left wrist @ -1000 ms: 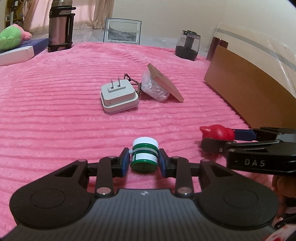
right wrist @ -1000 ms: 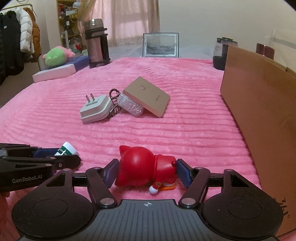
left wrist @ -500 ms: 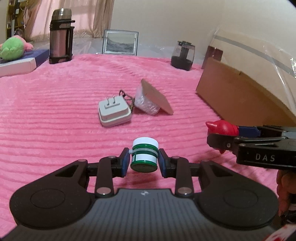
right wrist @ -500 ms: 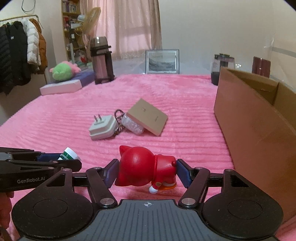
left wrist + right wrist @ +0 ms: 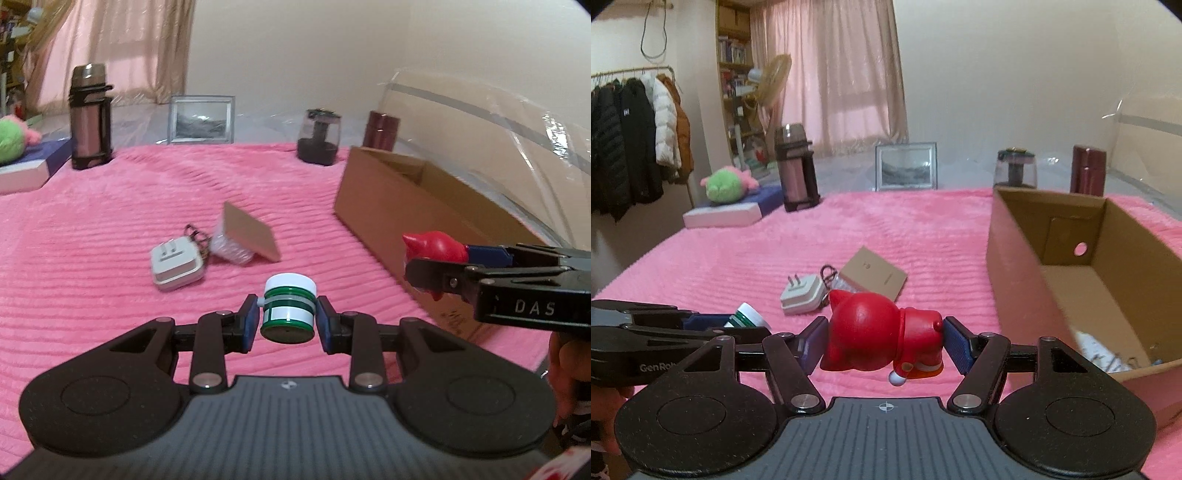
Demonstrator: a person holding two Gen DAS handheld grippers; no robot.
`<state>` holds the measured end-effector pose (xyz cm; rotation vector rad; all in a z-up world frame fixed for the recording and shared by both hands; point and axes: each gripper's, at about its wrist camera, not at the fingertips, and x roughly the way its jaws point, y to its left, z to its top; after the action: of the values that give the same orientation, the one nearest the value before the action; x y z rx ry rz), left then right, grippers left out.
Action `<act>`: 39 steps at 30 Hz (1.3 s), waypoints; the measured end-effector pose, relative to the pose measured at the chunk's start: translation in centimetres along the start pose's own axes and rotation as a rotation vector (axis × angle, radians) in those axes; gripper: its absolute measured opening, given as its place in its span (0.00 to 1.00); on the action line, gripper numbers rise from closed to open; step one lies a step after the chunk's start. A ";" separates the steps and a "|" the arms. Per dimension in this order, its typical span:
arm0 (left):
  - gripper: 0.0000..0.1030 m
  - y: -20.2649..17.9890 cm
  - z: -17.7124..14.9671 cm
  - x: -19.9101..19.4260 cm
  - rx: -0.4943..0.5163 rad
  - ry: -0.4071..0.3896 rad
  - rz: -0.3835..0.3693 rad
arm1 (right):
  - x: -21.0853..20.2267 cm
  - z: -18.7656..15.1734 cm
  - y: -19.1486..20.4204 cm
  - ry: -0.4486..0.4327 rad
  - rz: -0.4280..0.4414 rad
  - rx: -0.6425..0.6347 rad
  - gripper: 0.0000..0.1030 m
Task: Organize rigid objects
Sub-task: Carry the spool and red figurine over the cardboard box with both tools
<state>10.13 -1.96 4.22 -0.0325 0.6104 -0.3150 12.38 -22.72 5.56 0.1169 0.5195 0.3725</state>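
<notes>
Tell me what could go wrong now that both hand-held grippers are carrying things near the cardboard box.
1. The red figurine lies sideways in the right hand-held gripper, pinched only at its ends, so it may twist loose.
2. The left hand-held gripper and its green-and-white jar sit close beside the right one; they might bump.
3. The cardboard box has a tall near wall that a low-carried item could clip.

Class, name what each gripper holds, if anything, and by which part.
Left gripper: green-and-white jar, clamped across its sides. Right gripper: red figurine, lying sideways, gripped head to feet.
</notes>
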 end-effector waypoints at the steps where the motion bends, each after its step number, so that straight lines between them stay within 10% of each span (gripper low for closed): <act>1: 0.27 -0.5 0.1 -0.1 0.002 -0.001 -0.008 | -0.6 0.2 -0.3 -0.009 -0.003 0.002 0.62; 39: 0.27 -17.9 6.4 3.9 0.261 0.003 -0.302 | -11.8 0.4 -17.3 -0.057 -0.275 0.024 0.62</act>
<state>11.75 -20.60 9.48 0.1277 0.5630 -0.6856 8.57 -43.24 7.87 0.0779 0.4767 0.0946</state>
